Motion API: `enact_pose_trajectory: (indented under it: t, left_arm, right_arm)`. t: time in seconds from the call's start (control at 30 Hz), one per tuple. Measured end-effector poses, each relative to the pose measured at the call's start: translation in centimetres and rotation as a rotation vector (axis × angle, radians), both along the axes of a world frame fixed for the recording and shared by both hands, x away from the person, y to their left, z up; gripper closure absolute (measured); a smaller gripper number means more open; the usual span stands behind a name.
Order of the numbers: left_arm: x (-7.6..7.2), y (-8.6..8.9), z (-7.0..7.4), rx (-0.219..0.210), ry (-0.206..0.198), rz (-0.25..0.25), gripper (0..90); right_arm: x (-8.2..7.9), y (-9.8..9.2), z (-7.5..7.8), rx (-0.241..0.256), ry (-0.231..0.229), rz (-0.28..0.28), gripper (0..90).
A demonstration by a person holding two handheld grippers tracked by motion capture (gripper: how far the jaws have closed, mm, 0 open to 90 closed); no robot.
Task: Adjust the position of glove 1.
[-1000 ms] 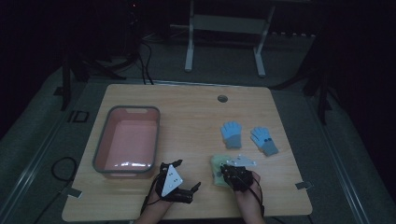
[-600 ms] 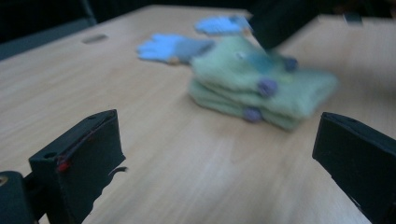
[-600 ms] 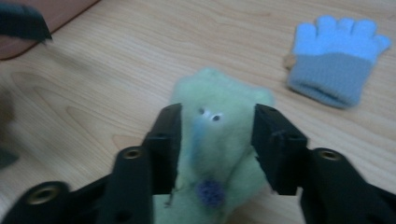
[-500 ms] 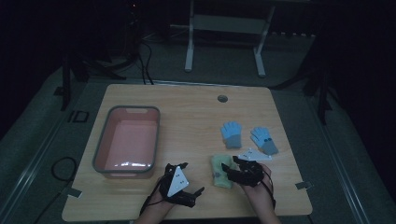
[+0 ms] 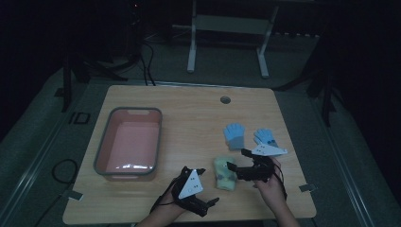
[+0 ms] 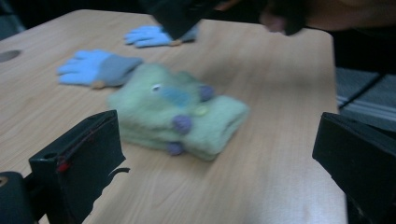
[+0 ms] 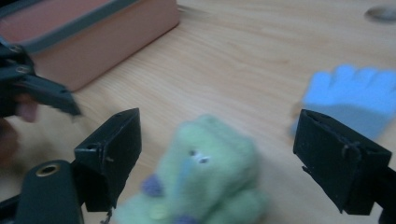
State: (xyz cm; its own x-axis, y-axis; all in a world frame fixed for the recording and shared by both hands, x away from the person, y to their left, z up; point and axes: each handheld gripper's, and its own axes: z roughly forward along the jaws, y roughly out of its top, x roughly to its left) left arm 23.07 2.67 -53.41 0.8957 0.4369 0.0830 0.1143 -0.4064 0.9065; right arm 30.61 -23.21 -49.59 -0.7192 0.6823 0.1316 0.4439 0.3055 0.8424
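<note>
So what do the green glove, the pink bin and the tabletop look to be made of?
The green glove looks like soft fuzzy knit or fleece: matte, napped, with small purple bobbles. The pink bin seems smooth moulded plastic, given a faint sheen inside and a grey rim. The tabletop shows pale wood grain, likely laminate or veneer.

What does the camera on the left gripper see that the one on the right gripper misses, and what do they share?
The left gripper view alone takes in two blue gloves, the nearer one and a farther one, plus the table's far edge. The right gripper view alone takes in the pink tub and a round hole in the table, with one blue glove. Both share the green fuzzy glove on the wooden table, seen between open fingers.
</note>
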Motion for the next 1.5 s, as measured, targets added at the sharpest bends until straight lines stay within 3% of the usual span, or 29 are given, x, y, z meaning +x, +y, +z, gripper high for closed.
enact_pose_trajectory:
  t: [0.1,0.2,0.3,0.37,0.43,0.5,0.67,0.83,1.0,1.23,1.37,1.43,1.5]
  left_arm:
    - [0.2,-0.9,0.1,0.042,-0.01,-0.072,1.8]
    - [0.7,-1.8,0.0,0.082,-0.024,-0.117,1.8]
    - [1.4,-2.5,-0.2,0.103,-0.017,-0.122,1.9]
    - [1.6,-2.7,-0.2,0.112,-0.022,-0.117,7.1]
    - [2.2,-3.2,-0.6,0.137,-0.01,-0.136,7.6]
    - [2.5,-3.6,-0.8,0.156,-0.014,-0.161,14.3]
    - [3.4,-4.6,-1.3,0.226,-0.048,-0.196,26.1]
    - [4.1,-5.5,-2.0,0.283,-0.056,-0.226,35.6]
    - [4.1,-5.9,-2.3,0.303,-0.087,-0.227,38.8]
    - [3.9,-6.2,-2.8,0.35,-0.154,-0.21,41.6]
    - [3.8,-6.3,-2.8,0.395,-0.223,-0.194,53.7]
    - [4.0,-6.3,-2.6,0.391,-0.212,-0.196,63.5]
    - [4.3,-6.2,-2.2,0.38,-0.174,-0.201,69.9]
  right_arm:
    - [0.7,-0.4,0.0,-0.001,0.017,0.019,13.4]
    - [1.6,-0.3,0.0,-0.027,0.103,0.007,13.3]
    - [2.4,-0.1,-0.2,-0.006,0.122,0.046,14.3]
    - [2.6,0.1,-0.4,-0.013,0.131,0.072,15.5]
    - [3.2,0.8,-0.9,-0.054,0.124,0.101,32.8]
    - [3.8,1.1,-1.5,-0.053,0.133,0.113,39.1]
    - [5.0,1.8,-3.2,-0.102,0.168,0.128,42.9]
    - [5.7,1.4,-4.7,-0.063,0.258,0.141,41.7]
    - [5.9,1.5,-5.6,-0.046,0.333,0.159,42.0]
    - [5.7,1.4,-5.9,-0.017,0.342,0.188,56.1]
    - [5.5,1.5,-5.7,-0.03,0.329,0.185,60.2]
    - [5.4,1.6,-5.6,-0.029,0.322,0.18,63.3]
    - [5.3,1.6,-5.4,-0.024,0.315,0.175,66.3]
